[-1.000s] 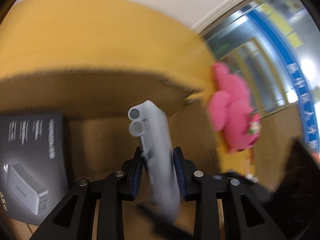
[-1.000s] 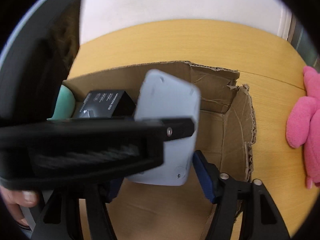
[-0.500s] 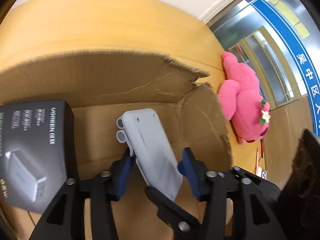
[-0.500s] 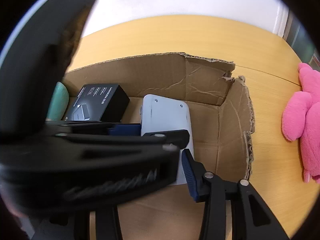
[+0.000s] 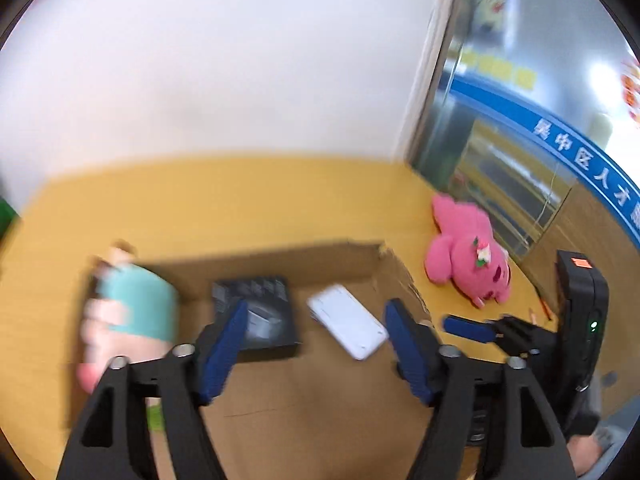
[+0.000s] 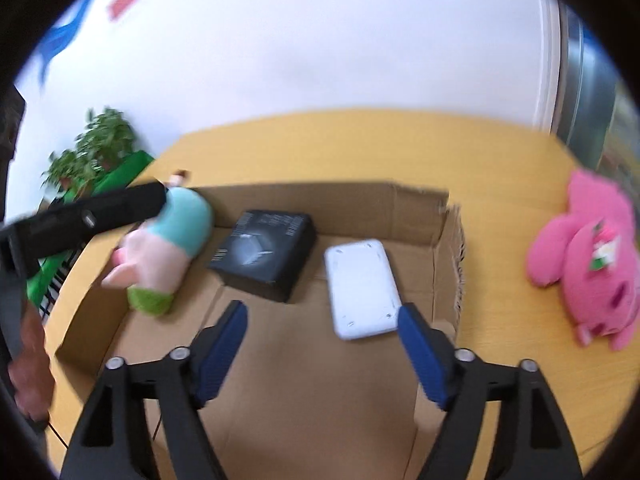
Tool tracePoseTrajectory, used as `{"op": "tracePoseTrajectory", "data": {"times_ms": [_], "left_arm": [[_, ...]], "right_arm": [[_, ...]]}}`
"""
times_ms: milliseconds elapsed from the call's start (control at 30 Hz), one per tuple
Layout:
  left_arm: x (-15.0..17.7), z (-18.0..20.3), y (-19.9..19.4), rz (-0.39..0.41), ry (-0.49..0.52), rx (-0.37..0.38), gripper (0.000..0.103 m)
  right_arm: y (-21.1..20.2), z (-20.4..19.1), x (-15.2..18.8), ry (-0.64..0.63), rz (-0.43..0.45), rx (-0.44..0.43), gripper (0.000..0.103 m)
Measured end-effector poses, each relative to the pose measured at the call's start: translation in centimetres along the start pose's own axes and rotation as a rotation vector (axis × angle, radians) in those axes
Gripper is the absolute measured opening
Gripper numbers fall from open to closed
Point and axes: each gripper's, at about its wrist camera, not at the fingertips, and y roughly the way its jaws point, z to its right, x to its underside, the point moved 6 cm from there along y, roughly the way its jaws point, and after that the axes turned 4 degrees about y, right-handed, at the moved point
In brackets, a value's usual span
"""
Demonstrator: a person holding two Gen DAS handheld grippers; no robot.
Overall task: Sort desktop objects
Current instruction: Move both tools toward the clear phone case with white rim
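A white flat device (image 5: 346, 326) (image 6: 360, 288) lies flat on the floor of the open cardboard box (image 6: 340, 204), right of a black product box (image 6: 264, 254) (image 5: 260, 316). My left gripper (image 5: 314, 348) hangs above the box with its jaws opening and nothing between the blue pads. My right gripper (image 6: 322, 354) also hovers over the box floor, jaws opening, empty; the white device lies beyond its tips, untouched. A teal and pink plush (image 6: 168, 248) (image 5: 132, 312) rests at the box's left end.
A pink plush toy (image 6: 588, 260) (image 5: 468, 256) lies on the yellow table (image 6: 500, 160) right of the box. A green plant (image 6: 92, 148) stands at the far left by the white wall. The left tool's black body (image 6: 100, 214) crosses the right wrist view's left side.
Both grippers were closed on the white device; both let go of it. It now lies flat in the box. Both hands rose and drew back, the left one further.
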Motion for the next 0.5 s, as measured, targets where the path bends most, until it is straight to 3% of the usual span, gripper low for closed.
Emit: {"op": "tracePoseTrajectory", "data": {"times_ms": [67, 167, 500], "left_arm": [[0.8, -0.5, -4.2, 0.101, 0.044, -0.058, 0.095], [3.2, -1.4, -9.5, 0.2, 0.083, -0.146, 0.097], [12.5, -2.7, -16.2, 0.231, 0.058, -0.25, 0.097]], "right_arm": [[-2.8, -0.7, 0.8, -0.028, 0.066, 0.0, 0.08], [-4.5, -2.4, 1.4, -0.019, 0.116, 0.019, 0.08], [-10.2, -6.4, 8.1, 0.009, 0.187, 0.079, 0.08]]}}
